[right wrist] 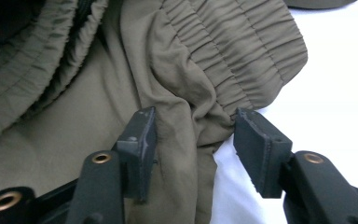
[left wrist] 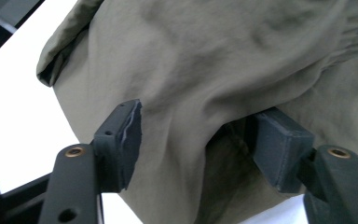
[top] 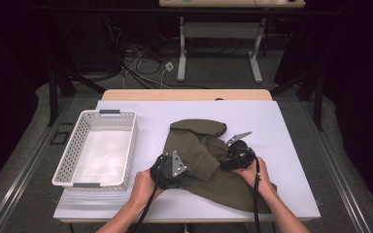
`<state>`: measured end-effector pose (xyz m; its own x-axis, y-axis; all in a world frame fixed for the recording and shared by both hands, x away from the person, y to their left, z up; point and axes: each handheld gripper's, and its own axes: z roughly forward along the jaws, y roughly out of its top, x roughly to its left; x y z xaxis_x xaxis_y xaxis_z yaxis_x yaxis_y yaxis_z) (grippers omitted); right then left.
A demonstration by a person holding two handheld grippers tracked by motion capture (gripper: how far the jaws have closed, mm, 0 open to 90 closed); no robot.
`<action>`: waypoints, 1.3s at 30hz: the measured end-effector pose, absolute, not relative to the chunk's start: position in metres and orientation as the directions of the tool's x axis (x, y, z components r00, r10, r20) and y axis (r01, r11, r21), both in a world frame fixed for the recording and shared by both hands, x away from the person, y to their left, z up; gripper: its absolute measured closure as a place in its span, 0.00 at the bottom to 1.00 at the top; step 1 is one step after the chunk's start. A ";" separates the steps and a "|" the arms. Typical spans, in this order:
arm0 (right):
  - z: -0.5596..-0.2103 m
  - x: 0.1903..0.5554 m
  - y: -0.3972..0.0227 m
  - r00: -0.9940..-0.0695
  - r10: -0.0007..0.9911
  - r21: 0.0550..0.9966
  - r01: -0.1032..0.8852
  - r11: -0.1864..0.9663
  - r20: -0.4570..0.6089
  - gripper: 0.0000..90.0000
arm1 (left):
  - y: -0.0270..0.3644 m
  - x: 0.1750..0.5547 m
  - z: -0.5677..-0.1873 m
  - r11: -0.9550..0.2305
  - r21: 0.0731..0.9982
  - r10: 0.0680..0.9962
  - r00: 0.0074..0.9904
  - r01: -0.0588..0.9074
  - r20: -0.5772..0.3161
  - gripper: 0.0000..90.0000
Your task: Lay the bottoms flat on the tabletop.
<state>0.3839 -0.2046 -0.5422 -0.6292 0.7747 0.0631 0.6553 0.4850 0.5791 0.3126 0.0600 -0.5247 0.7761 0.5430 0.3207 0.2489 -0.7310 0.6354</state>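
I am folding the olive-green trousers (top: 201, 160), left gripper (left wrist: 198, 142) and right gripper (right wrist: 193, 144) both spread around loose cloth, so I should be re-pinching near the elastic waistband (right wrist: 242, 56) evenly.

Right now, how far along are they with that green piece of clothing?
About midway, it seems. The olive garment lies partly folded on the white table, one part laid over its middle. Both the left gripper and the right gripper are open, with cloth bunched between their jaws but not pinched. The white basket beside it holds nothing, so finishing the fold and perhaps putting it there looks left.
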 end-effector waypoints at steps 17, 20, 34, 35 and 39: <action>-0.541 0.381 -0.203 -0.632 0.768 0.609 0.653 0.451 0.109 0.97 | 0.049 0.321 -0.543 -0.728 0.652 0.537 0.768 0.214 0.348 0.92; -0.535 0.378 -0.204 -0.634 0.766 0.625 0.641 0.446 0.103 0.97 | 0.051 0.324 -0.540 -0.720 0.656 0.548 0.764 0.224 0.341 0.93; -0.520 0.363 -0.199 -0.676 0.733 0.613 0.614 0.496 0.084 0.97 | 0.063 0.364 -0.537 -0.675 0.663 0.624 0.731 0.324 0.278 0.94; -0.522 0.363 -0.198 -0.680 0.728 0.606 0.617 0.503 0.088 0.97 | 0.064 0.366 -0.538 -0.668 0.665 0.629 0.731 0.335 0.263 0.94; -0.531 0.368 -0.197 -0.672 0.738 0.586 0.622 0.519 0.060 0.89 | 0.065 0.362 -0.539 -0.659 0.669 0.639 0.726 0.344 0.256 0.92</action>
